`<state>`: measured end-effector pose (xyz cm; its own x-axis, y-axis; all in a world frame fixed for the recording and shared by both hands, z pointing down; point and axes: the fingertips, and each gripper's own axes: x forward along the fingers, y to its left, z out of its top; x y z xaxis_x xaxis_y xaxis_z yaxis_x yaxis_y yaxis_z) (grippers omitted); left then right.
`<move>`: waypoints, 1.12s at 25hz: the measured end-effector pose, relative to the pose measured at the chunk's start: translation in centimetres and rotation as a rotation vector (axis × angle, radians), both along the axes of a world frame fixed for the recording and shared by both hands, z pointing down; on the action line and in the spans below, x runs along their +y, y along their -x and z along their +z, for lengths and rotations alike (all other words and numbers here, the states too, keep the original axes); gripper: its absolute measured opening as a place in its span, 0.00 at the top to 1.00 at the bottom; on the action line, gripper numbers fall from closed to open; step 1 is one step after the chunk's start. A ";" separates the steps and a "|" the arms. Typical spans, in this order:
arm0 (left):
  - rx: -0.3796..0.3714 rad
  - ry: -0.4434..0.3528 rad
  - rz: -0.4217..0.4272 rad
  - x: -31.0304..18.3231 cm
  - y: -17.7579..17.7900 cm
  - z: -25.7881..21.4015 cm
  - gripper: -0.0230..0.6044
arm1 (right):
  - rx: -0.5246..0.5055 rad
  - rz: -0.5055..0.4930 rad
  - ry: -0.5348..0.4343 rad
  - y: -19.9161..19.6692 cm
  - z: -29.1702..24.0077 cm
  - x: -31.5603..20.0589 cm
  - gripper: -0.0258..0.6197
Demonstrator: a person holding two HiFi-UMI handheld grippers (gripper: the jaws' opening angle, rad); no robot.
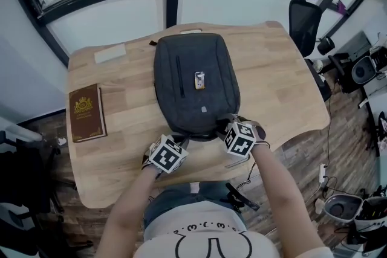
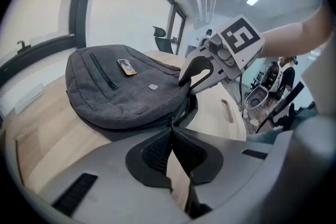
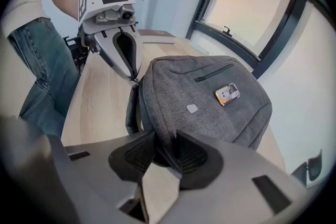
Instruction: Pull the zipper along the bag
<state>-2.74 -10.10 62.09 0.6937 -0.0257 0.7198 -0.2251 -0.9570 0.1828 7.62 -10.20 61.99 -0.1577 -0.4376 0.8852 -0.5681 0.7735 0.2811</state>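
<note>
Your left claw (image 2: pixel 171 131) pinches the zip pull (image 2: pixel 171 120); right claw (image 3: pixel 160 152) clamps the bag (image 3: pixel 210 107) edge. Keep it taut, drag the pull along steadily.

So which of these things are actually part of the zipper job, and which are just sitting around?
In the job: grey backpack, its zipper pull, left gripper shut on that pull, right gripper clamping the backpack's near edge.
Just lying about: brown book, pale strip on the table, office chair.
</note>
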 end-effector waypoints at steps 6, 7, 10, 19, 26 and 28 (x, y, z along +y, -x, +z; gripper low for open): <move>-0.096 -0.168 0.099 -1.6 2.1 0.3 0.93 | -0.005 -0.003 0.027 0.0 0.1 0.1 0.71; -0.108 -0.186 0.103 -2.2 2.6 0.5 0.93 | -0.005 -0.006 0.033 0.0 0.2 0.1 0.71; -0.144 -0.225 0.106 -4.0 4.0 0.8 0.93 | -0.001 -0.025 0.051 0.1 0.2 0.1 0.71; -0.232 -0.298 0.042 -11.8 7.0 2.1 0.93 | -0.004 -0.067 0.091 0.1 0.2 0.2 0.72; -0.251 -0.310 -0.034 -16.9 7.0 3.1 0.93 | -0.038 -0.092 0.154 0.2 0.5 0.3 0.72; -0.244 -0.299 -0.039 -17.6 6.4 3.2 0.93 | -0.024 -0.107 0.163 0.1 0.5 0.1 0.72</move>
<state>-9.16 -27.75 65.26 0.4971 -0.2827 0.8204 -0.2647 -0.9498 -0.1669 7.53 -10.11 62.53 -0.2172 -0.2687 0.9384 -0.4855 0.8637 0.1350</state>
